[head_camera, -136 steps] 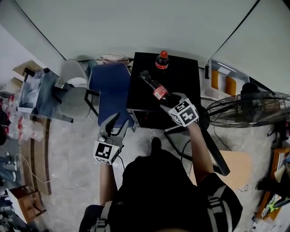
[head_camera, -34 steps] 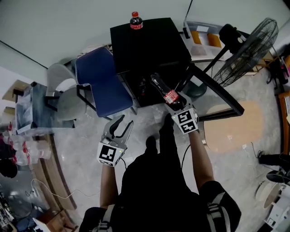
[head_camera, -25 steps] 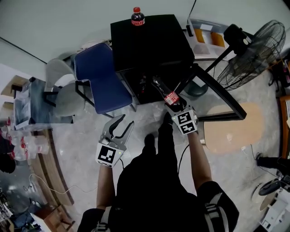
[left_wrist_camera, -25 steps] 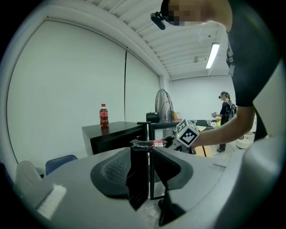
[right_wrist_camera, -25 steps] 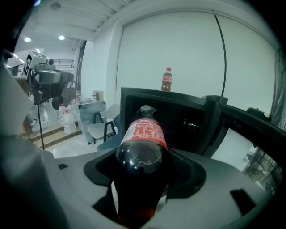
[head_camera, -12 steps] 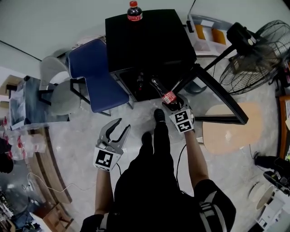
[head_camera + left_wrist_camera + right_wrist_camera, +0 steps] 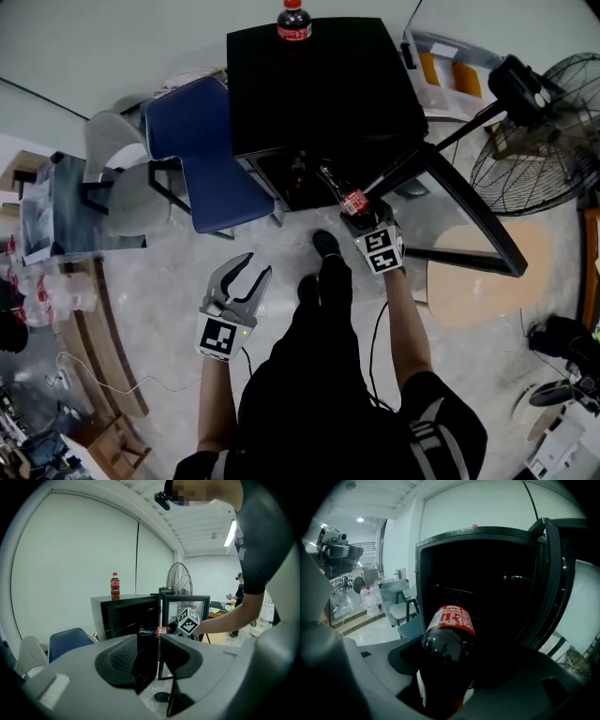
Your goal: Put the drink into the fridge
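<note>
A black mini fridge point(image 7: 319, 84) stands with its glass door point(image 7: 459, 197) swung open to the right. My right gripper point(image 7: 362, 216) is shut on a dark cola bottle point(image 7: 345, 192) with a red label. The bottle's neck points into the dark fridge opening point(image 7: 487, 583), and its body point(image 7: 449, 634) fills the space between the jaws. A second cola bottle point(image 7: 293, 19) stands upright on the fridge top. My left gripper point(image 7: 242, 277) hangs open and holds nothing, low over the floor to the left of the fridge. In the left gripper view, the fridge point(image 7: 124, 613) and the held bottle point(image 7: 157, 631) lie ahead.
A blue chair point(image 7: 211, 141) stands against the fridge's left side, with a grey chair point(image 7: 127, 183) beyond it. A standing fan point(image 7: 544, 122) and a round wooden board point(image 7: 478, 281) are right of the open door. The person's feet point(image 7: 323, 246) are in front of the fridge.
Both grippers have sunk lower. The right one has carried the bottle closer to the fridge opening. The left one stays open and has dropped toward the floor.
</note>
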Motion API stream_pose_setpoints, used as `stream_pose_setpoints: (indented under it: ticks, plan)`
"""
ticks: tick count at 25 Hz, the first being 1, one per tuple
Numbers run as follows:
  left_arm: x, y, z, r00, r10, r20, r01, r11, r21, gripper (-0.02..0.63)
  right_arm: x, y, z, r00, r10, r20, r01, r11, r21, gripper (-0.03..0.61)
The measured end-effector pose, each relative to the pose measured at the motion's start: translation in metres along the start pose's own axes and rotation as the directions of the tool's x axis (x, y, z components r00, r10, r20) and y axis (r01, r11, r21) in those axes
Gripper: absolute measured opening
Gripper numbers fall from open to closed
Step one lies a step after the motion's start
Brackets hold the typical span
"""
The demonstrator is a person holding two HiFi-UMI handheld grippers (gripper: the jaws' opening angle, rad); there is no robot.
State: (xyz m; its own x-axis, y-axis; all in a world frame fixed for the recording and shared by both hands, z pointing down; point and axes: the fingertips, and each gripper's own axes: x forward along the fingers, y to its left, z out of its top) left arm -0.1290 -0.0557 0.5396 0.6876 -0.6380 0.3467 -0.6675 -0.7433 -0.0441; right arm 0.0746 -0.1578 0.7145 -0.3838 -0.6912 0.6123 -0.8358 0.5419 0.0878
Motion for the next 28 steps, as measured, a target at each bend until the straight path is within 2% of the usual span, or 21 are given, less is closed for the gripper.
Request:
stream_pose_setpoints:
  ticks: [14,22,28]
  plan:
    - [0.026,0.024,-0.031,0.999,-0.012,-0.031,0.011,0.999,-0.037,0.147,0.062,0.005,-0.003,1.0,0.017,0.008,-0.017,0.999,0.033,0.311]
    - [0.046,0.025,-0.028,1.0,-0.013,-0.011,0.013,0.999,-0.03,0.147,0.088,-0.005,-0.006,1.0,0.023,0.014,-0.023,0.999,0.039,0.311]
    - [0.06,0.025,-0.032,1.0,-0.007,-0.006,0.006,1.0,-0.026,0.147,0.111,-0.013,-0.016,1.0,0.028,0.011,-0.028,0.997,0.078,0.311]
